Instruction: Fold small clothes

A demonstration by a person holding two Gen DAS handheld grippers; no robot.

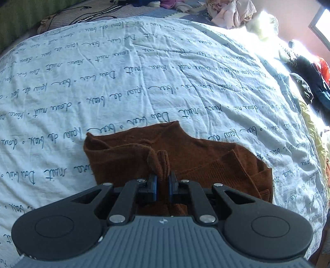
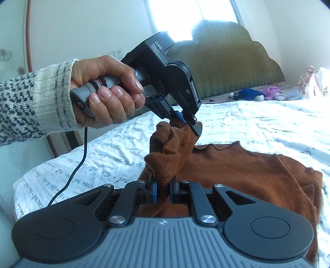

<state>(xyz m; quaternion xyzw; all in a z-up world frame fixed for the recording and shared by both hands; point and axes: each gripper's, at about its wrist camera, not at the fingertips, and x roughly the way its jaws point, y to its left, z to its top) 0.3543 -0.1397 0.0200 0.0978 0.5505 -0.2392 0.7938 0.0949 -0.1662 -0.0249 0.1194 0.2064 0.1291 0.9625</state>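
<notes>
A small rust-brown knit sweater lies on the white bedspread with blue script. My left gripper is shut on a bunched edge of the sweater, lifted off the bed. In the right wrist view the sweater spreads to the right, and my right gripper is shut on another bunched part of the same edge. The left gripper also shows there, held by a hand, pinching the fabric just above and beyond my right gripper. The cloth between the two grips is crumpled.
A pile of pink and pale clothes lies at the far end of the bed, dark clothes at the right edge. A green headboard stands behind the bed. A black cable hangs from the left gripper's handle.
</notes>
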